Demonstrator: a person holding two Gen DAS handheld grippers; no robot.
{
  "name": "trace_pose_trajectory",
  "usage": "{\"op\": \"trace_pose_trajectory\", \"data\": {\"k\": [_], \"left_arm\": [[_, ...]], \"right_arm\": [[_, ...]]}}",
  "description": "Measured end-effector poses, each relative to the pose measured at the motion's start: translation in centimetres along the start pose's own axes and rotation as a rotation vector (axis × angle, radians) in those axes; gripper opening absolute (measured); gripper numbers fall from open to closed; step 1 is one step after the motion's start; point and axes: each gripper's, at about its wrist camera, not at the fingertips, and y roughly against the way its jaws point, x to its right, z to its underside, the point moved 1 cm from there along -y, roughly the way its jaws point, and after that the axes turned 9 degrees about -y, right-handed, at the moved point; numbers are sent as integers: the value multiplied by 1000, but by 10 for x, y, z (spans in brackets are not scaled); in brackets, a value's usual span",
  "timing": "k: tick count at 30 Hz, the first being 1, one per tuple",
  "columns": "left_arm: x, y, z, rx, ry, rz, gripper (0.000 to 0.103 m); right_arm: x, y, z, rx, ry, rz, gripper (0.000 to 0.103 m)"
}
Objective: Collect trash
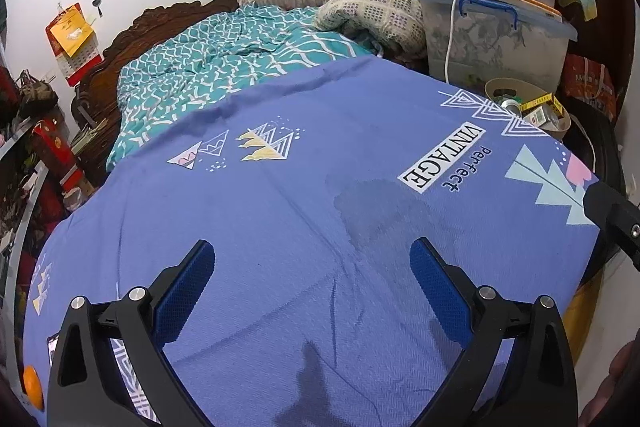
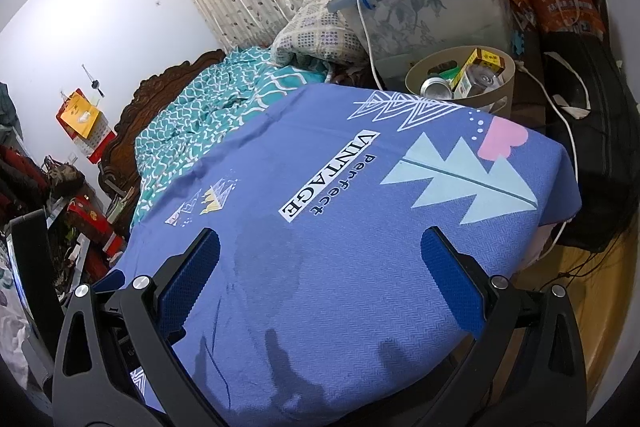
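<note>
A blue printed cloth [image 1: 280,211] covers the worktop in our cluttered bedroom, a darker patch [image 1: 372,211] on it just ahead of both tongs. We hold the left tongs [image 1: 312,263] and right tongs [image 2: 320,255] spread wide above the cloth, gripping nothing. The tan trash bin [image 2: 416,73], holding a can [image 2: 436,87] and small boxes [image 2: 486,61], stands far ahead to the right, beyond the cloth's edge.
</note>
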Motion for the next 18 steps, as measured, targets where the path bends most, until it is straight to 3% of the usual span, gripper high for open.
{"op": "trace_pose_trajectory", "data": {"k": [18], "left_arm": [[4,-1,2,-2,-21,1,94]], "right_arm": [[1,0,2,-1,-2,1,100]]}}
